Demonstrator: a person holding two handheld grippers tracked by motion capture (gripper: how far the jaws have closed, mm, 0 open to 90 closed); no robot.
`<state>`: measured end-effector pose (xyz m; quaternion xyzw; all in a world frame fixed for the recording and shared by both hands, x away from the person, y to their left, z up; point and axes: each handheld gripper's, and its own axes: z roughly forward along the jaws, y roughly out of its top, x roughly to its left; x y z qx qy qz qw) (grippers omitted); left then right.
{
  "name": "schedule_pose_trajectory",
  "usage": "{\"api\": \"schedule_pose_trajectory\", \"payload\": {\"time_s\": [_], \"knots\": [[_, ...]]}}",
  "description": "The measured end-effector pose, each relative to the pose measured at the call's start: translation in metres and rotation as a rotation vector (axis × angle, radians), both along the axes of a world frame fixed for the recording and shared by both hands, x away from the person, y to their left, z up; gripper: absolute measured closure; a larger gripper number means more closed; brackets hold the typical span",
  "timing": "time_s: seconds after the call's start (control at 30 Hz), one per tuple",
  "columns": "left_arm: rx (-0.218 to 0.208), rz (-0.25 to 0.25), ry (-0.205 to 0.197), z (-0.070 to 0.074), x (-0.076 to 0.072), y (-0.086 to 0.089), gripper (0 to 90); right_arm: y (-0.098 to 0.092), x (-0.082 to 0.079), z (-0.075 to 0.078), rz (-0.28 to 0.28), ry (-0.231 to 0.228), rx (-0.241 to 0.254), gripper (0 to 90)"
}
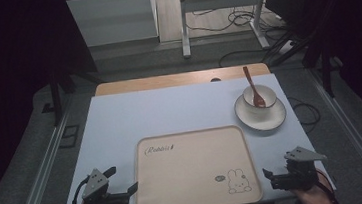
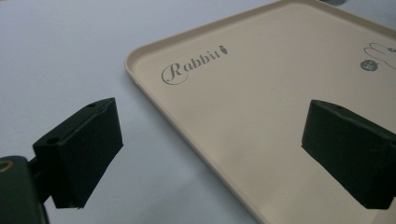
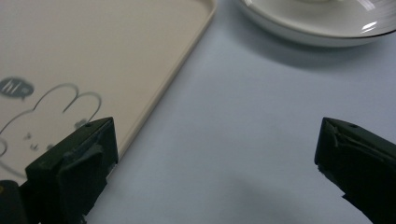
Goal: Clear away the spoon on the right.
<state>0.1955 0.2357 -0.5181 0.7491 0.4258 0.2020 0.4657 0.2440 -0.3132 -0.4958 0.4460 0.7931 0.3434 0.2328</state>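
Tray (image 1: 190, 166) lies between both open tools, plate (image 1: 271, 118) with bowl (image 1: 264, 93) and spoon (image 1: 251, 84) beyond.

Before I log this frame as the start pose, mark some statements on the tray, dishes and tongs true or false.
1. The tray has nothing on it. True.
2. The spoon lies on the tray. False: it rests in the bowl.
3. The bowl sits on a plate. True.
4. The left tongs grip the tray rim. False: open, jaws straddling the edge without clamping.
5. The right tongs are shut. False: open over the table.
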Motion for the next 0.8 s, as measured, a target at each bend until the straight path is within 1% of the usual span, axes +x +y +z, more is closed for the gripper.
{"api": "schedule_pose_trajectory", "payload": {"time_s": [0.03, 0.07, 0.13, 0.4, 0.63, 0.8], "knots": [[0.000, 0.002, 0.003, 0.0000, 0.0004, 0.0003, 4.9, -0.0015, -0.0010, 0.0013, -0.008, -0.011, 0.011, 0.0], [-0.003, 0.002, 0.002, 0.0000, 0.0004, 0.0005, 4.9, -0.0029, -0.0012, 0.0012, -0.002, -0.007, 0.026, 0.0], [-0.005, 0.003, 0.003, 0.0000, 0.0003, 0.0007, 4.9, -0.0043, 0.0004, 0.0006, -0.013, 0.011, 0.036, 0.0], [-0.005, 0.002, 0.004, 0.0000, 0.0004, 0.0008, 4.9, -0.0030, 0.0012, -0.0001, -0.007, 0.019, 0.023, 0.0], [-0.005, 0.004, 0.003, 0.0000, 0.0002, 0.0007, 4.9, -0.0035, 0.0015, 0.0001, -0.007, 0.023, 0.031, 0.0], [-0.008, 0.010, 0.004, 0.0000, 0.0001, 0.0010, 4.9, -0.0026, 0.0020, 0.0000, -0.003, 0.026, 0.021, 0.0]]}}
